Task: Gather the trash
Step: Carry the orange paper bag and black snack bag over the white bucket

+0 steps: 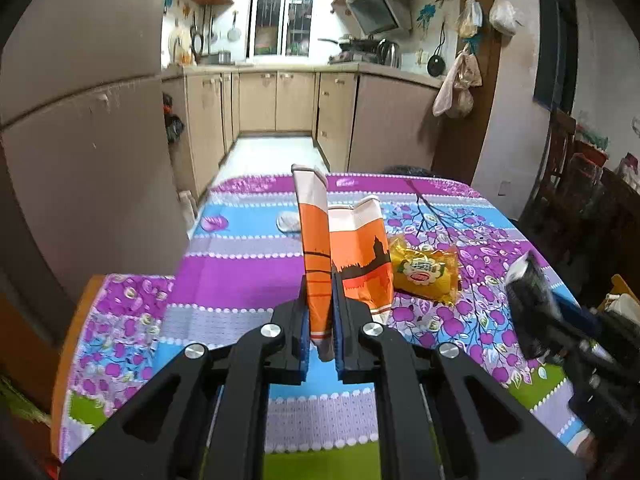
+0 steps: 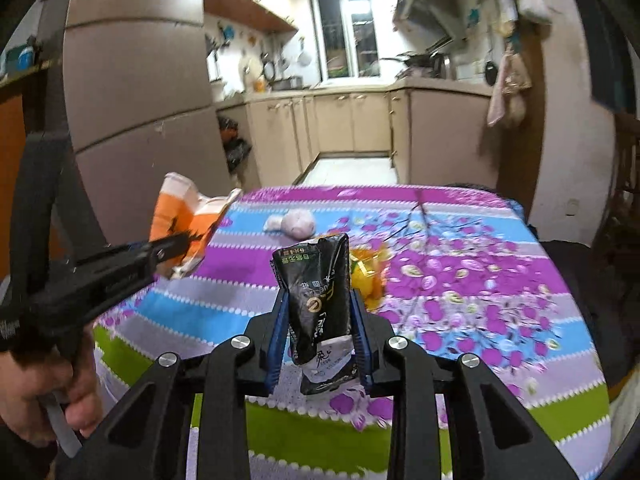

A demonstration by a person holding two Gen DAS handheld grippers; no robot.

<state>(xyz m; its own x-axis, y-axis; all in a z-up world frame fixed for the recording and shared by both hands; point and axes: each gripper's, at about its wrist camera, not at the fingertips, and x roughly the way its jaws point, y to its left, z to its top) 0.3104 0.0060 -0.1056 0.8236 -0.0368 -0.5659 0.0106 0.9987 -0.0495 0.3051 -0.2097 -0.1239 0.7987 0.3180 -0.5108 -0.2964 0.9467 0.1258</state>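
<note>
Left gripper [image 1: 320, 312] clamped on orange wrapper [image 1: 316, 240], right gripper [image 2: 318, 340] on black packet [image 2: 316, 300] — yellow packet [image 1: 424, 272] just beyond, nearer the right.

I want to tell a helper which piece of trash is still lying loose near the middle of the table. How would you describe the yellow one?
On the table with the purple, blue and green floral tablecloth, look just right of the orange and white wrapper held upright by the left gripper. The yellow snack packet lies flat there. It is the only shiny yellow item, with a round green-edged label.
</note>
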